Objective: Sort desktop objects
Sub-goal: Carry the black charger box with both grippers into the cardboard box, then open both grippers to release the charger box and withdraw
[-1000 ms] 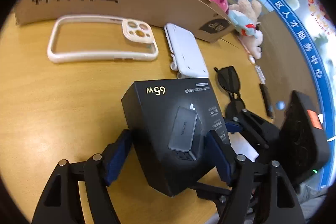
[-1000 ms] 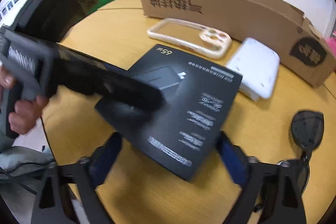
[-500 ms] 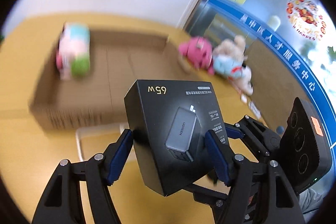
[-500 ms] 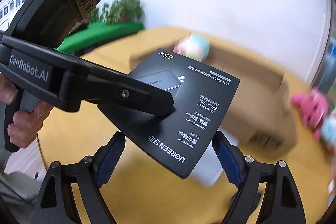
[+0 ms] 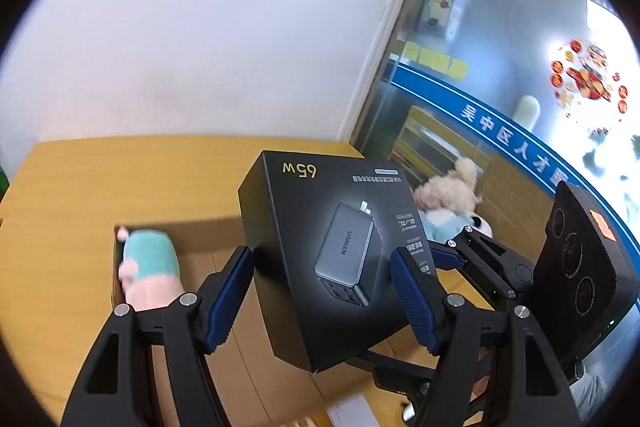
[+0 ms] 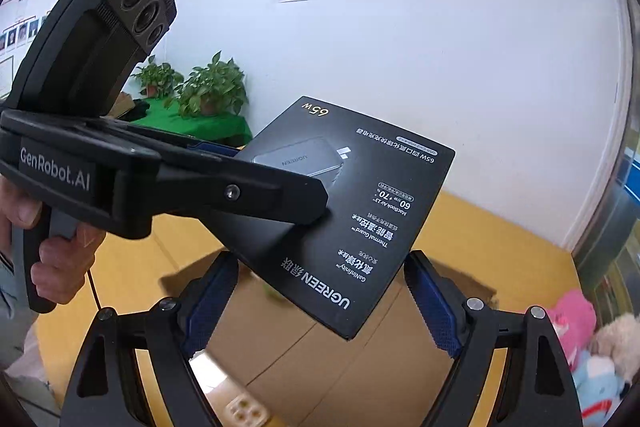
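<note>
A black charger box (image 5: 332, 247) marked "65W" hangs in the air, tilted, over an open cardboard box (image 5: 208, 227). My left gripper (image 5: 320, 259) is shut on it, blue pads pressing its two sides. My right gripper (image 6: 320, 263) is shut on the same charger box (image 6: 360, 211) from the other side, pads against its lower edges. In the right wrist view one left finger (image 6: 280, 195) lies across the box face, and a person's hand (image 6: 60, 267) holds that tool. The right gripper's fingers (image 5: 480, 255) reach in at the box's right.
A teal and pink plush (image 5: 148, 267) lies inside the cardboard box (image 6: 320, 367). More plush toys (image 6: 572, 319) sit on the yellow table (image 5: 120, 171) at the right. A beige phone case (image 6: 244, 411) shows below. White wall and potted plants (image 6: 208, 87) stand behind.
Both grippers have lifted the charger box off the table and carried it up and forward, over the cardboard box. The phone case and sunglasses have dropped out of the left view.
</note>
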Action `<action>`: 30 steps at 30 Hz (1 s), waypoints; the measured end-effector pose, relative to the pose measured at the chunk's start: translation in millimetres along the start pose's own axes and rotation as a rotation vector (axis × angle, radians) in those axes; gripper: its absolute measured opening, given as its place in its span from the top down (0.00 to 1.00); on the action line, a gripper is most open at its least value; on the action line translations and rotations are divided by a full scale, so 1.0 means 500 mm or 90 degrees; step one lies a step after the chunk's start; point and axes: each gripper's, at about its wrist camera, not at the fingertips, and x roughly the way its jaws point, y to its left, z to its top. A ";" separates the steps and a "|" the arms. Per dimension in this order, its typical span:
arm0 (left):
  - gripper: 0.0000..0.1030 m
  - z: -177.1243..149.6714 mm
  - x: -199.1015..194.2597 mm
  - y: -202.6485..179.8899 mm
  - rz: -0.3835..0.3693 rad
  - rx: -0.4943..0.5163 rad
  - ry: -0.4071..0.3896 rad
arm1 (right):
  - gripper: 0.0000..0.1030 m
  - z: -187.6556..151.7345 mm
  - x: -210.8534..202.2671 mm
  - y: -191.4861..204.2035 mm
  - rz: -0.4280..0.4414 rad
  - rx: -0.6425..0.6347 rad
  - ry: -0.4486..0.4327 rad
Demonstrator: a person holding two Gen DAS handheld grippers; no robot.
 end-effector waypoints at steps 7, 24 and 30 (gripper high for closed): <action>0.32 0.056 0.142 0.088 0.027 -0.018 0.038 | 0.18 0.023 0.171 -0.115 0.035 0.035 0.046; 0.32 -0.075 0.457 0.308 0.082 -0.183 0.251 | 0.18 -0.149 0.573 -0.262 0.128 0.178 0.252; 0.36 -0.090 0.517 0.293 0.150 -0.151 0.313 | 0.20 -0.182 0.600 -0.255 0.123 0.200 0.289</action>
